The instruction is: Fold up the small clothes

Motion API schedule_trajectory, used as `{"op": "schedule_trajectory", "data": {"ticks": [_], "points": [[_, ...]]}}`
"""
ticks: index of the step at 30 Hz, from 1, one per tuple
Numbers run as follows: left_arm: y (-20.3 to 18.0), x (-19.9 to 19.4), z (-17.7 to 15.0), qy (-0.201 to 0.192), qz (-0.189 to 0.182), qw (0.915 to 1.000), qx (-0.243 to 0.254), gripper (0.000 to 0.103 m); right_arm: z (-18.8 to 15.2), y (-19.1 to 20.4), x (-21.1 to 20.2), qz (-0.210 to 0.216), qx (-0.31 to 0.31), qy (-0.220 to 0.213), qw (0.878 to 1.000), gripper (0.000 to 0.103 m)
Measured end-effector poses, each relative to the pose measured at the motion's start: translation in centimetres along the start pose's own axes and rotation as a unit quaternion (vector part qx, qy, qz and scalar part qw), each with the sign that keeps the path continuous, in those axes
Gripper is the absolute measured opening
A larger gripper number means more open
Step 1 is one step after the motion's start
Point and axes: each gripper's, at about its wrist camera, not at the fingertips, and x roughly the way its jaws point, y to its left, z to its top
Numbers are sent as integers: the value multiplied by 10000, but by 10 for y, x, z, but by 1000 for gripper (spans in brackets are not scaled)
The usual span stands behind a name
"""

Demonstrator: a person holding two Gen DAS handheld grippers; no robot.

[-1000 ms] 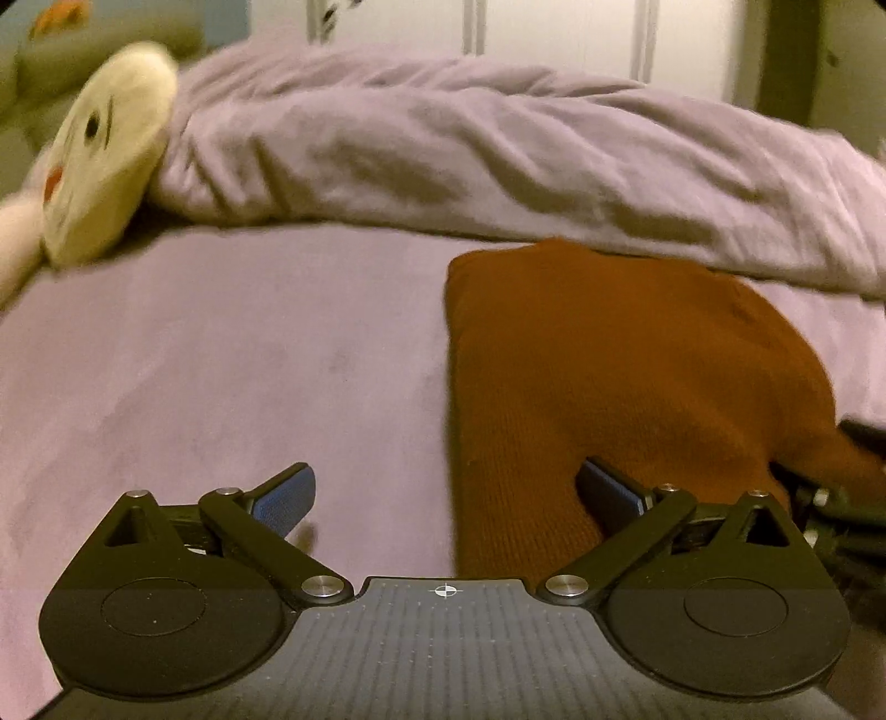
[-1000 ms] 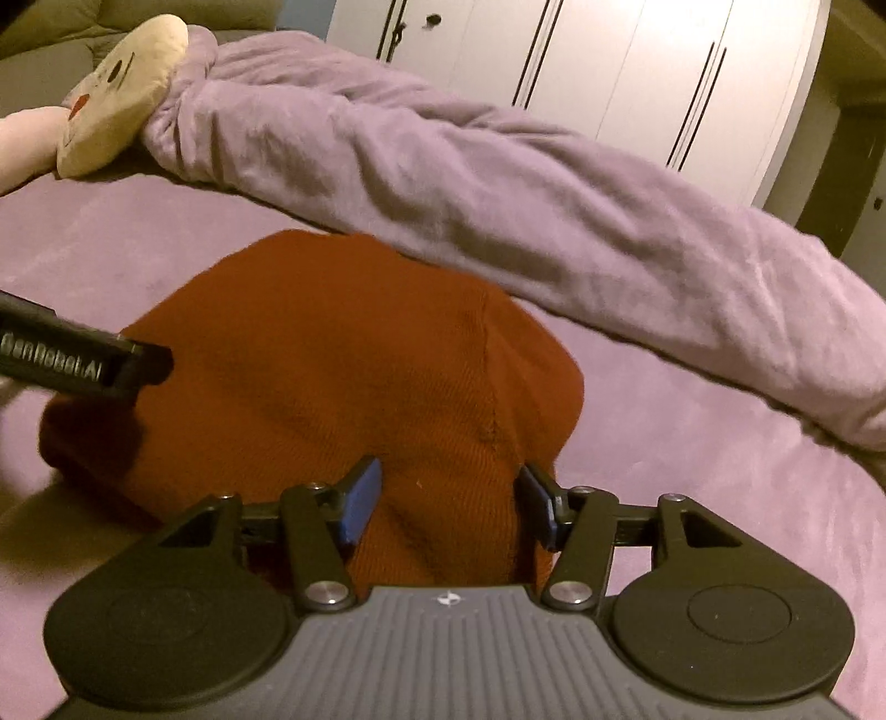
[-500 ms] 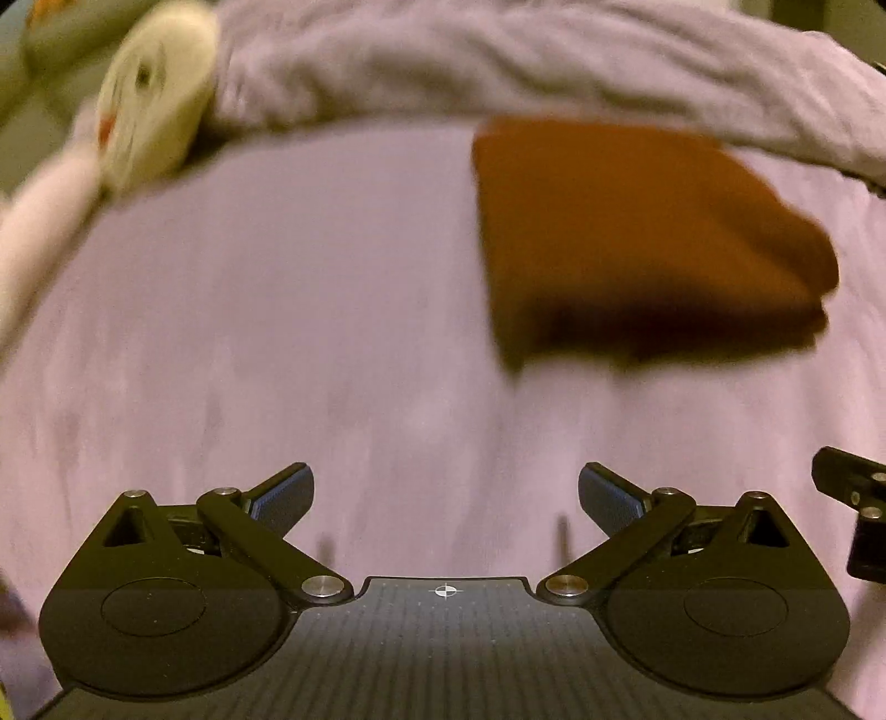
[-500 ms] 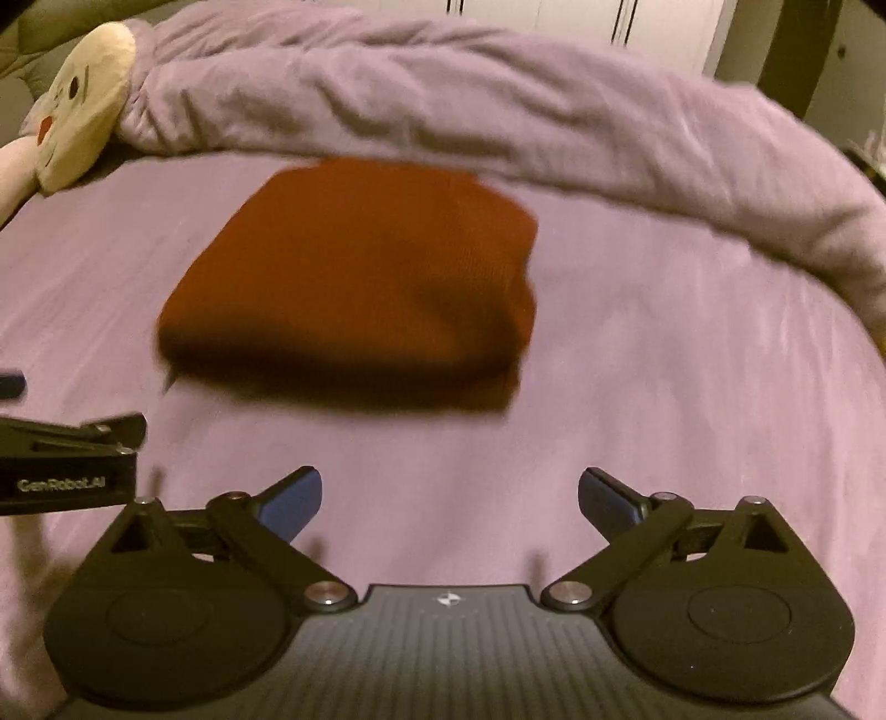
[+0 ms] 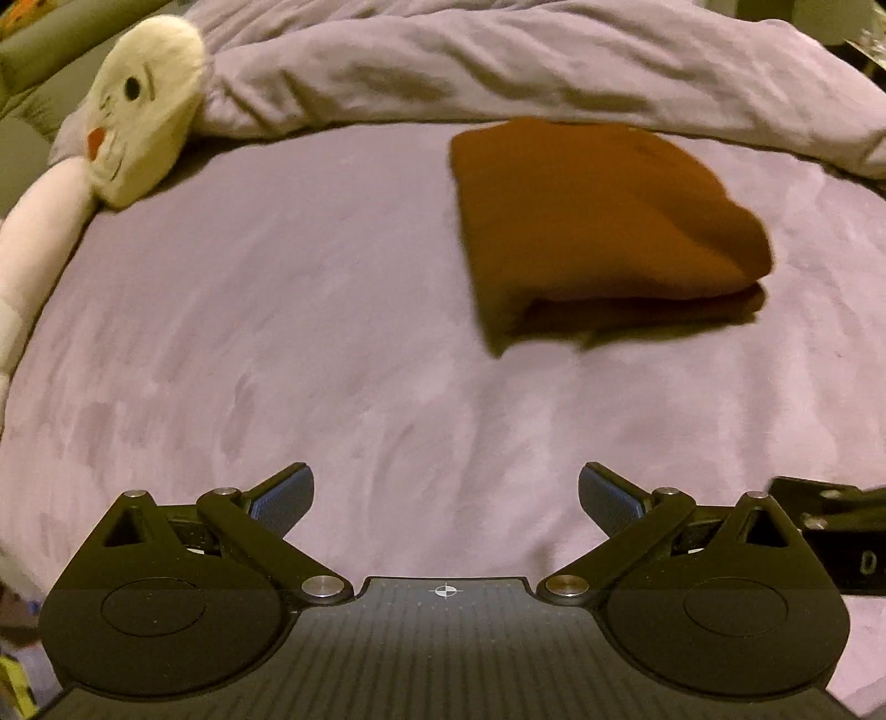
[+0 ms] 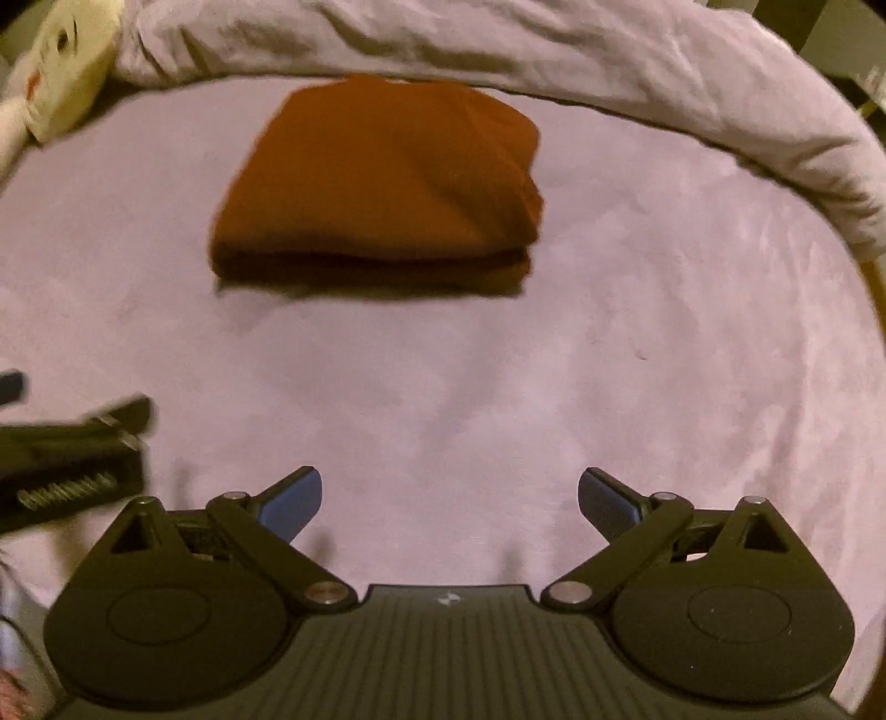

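- I find the right tool [image 6: 449, 501] has just been opening; it now stands spread wide with nothing between its pads.
- The left tool [image 5: 446, 498] is likewise spread and empty.
- Both have drawn back from the brown garment [image 6: 382, 183], which lies folded on the bed [image 6: 637, 360], just before the rumpled blanket [image 6: 554, 50].
- My judgement: this fold is complete.

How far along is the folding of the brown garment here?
Done: the brown garment lies folded in stacked layers on the purple bedspread.

In hand: nothing. The left tongs and right tongs are open with nothing between the pads, clear of the fabric.

Left: no other loose clothing is in view; perhaps only tidying remains.
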Motion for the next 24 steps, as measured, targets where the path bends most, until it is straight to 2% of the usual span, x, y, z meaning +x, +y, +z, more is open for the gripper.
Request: {"op": "schedule_trajectory", "data": {"ticks": [3, 8, 18, 24], "points": [[3, -1, 7, 138, -86, 9998, -71, 103, 10, -6, -7, 279, 280, 131, 9991, 99], [6, 2, 17, 187, 83, 9997, -96, 103, 25, -11, -16, 173, 371, 14, 9992, 99], [10, 10, 24, 392, 39, 9990, -200, 103, 37, -6, -14, -67, 152, -175, 9997, 99], [10, 9, 27, 415, 11, 9988, -247, 103, 39, -11, -13, -20, 215, -163, 9996, 99]]}}
